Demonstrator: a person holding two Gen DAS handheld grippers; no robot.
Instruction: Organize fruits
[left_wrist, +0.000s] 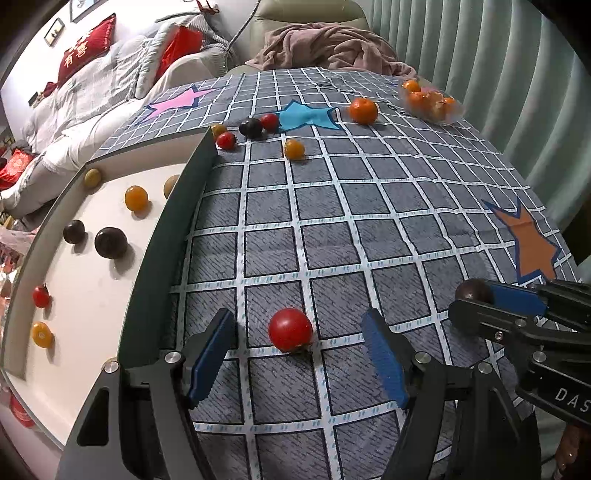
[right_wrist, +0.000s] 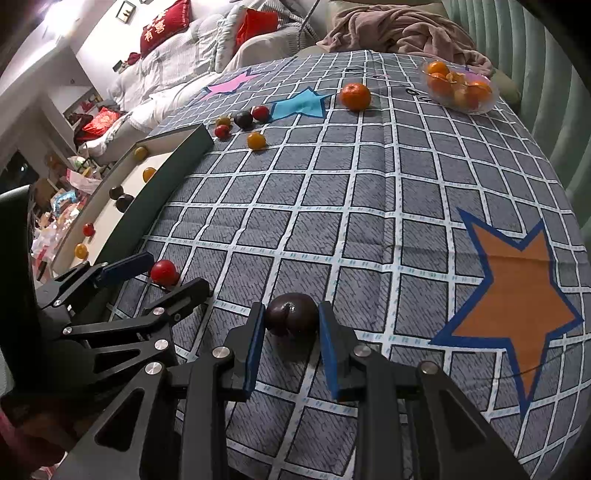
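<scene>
1. A dark purple plum (right_wrist: 291, 318) sits on the grid cloth (right_wrist: 369, 221) between the two blue pads of the right gripper (right_wrist: 291, 332). It is round and glossy, with no clear long axis; a small stem dimple faces up and toward the camera.
2. The right gripper's pads stand close on either side of the plum, pinching it. In the left view this gripper (left_wrist: 476, 299) reaches in from the right with the plum (left_wrist: 472, 290) at its tip.
3. A red tomato (left_wrist: 290, 329) lies on the cloth between the spread fingers of the left gripper (left_wrist: 295, 354). It touches neither pad. It is smooth and round, its green stem end turned down toward the camera.
4. Just left of the tomato is a tray (left_wrist: 162, 236) with a dark rim and white floor. Inside it lie yellow, dark purple and red small fruits, spaced apart.
5. Beyond the tray's far corner, a loose cluster (left_wrist: 255, 129) of red, dark and yellow fruits rests near a blue star (left_wrist: 306, 114) on the cloth.
6. Farther back an orange (left_wrist: 364, 109) sits alone, and a clear bowl (left_wrist: 432, 101) of oranges is at the far right edge.
7. An orange star (right_wrist: 517, 288) marks the cloth to the right of the plum.
</scene>
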